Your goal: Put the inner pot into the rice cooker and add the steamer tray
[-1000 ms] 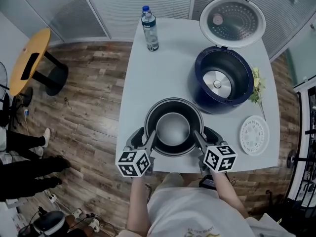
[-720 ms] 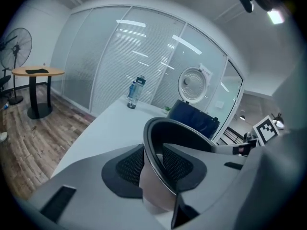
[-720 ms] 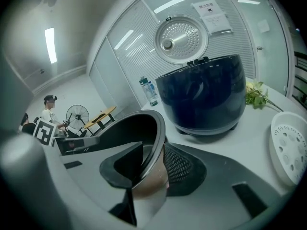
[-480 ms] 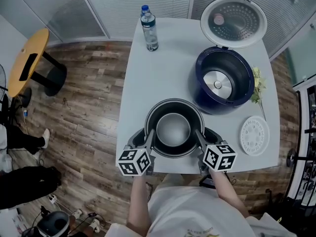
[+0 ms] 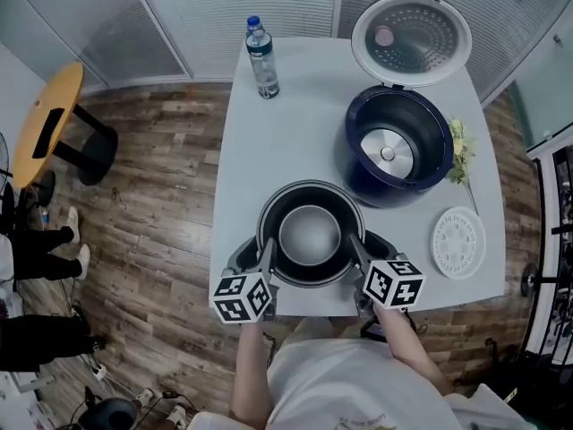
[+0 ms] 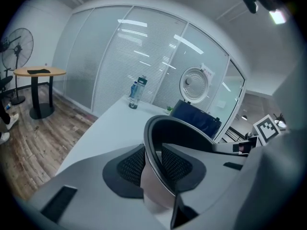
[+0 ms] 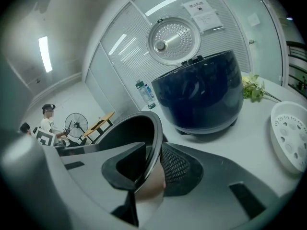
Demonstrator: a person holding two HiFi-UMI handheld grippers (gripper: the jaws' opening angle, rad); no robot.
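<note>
Gripping: both grippers are clamped on the inner pot (image 5: 310,236), one on each side of its rim.
Left gripper (image 5: 266,258): its fingers (image 6: 129,166) have just been closing; the pot's left wall stands between the mesh pads, one pad inside and one outside, pressed on it.
Right gripper (image 5: 354,251): its fingers (image 7: 180,169) have likewise just been closing and now pinch the pot's right wall in the same way.
Inner pot: dark, round, mouth up and empty, at the near edge of the white surface (image 5: 286,141), right in front of the person.
Rice cooker (image 5: 430,124): dark blue, its lid (image 5: 411,38) swung up and back, the well open with the heating plate showing at the bottom.
Key relation: the cooker lies ahead and to the right of the pot, near but not touching, and closer to the right gripper. The pot is round, so no long axis to line up; it probably needs lifting level, then lowering straight into the well.
Steamer tray (image 5: 458,243): white perforated disc lying flat at the near right of the surface, just beside the right gripper, not yet used.
Other things: a water bottle (image 5: 261,56) stands at the far left, well apart; a green sprig (image 5: 459,150) lies beside the cooker's right side.
</note>
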